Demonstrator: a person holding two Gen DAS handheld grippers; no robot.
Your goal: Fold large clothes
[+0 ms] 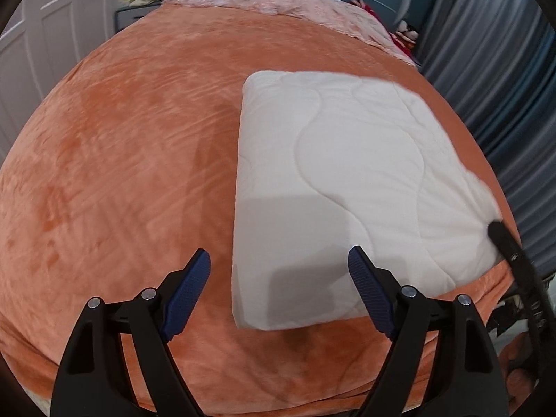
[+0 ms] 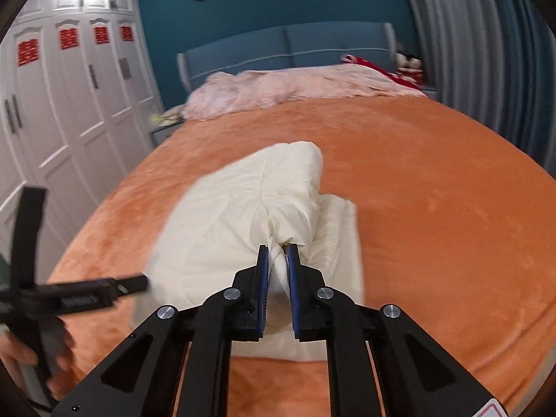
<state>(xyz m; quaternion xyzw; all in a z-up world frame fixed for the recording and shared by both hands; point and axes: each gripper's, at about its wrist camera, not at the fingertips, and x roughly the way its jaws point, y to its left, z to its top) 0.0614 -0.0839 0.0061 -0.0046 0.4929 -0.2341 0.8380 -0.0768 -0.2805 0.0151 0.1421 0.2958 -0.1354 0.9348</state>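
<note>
Orange bedding covers the bed (image 1: 121,173), and a folded white quilt (image 1: 347,173) lies on its right side. Right claw (image 2: 278,257) pinches a bunch of the quilt's near edge. Left claw (image 1: 278,288) hangs wide open above it, holding nothing.

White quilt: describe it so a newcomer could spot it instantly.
Find the bed, covered by a plush orange blanket that fills most of both views. The white quilt lies folded on it near the foot, with wavy stitch lines; the right tool pinches one corner. Unlike the crumpled pink bedding by the blue headboard, it is plain white and neatly squared.
</note>
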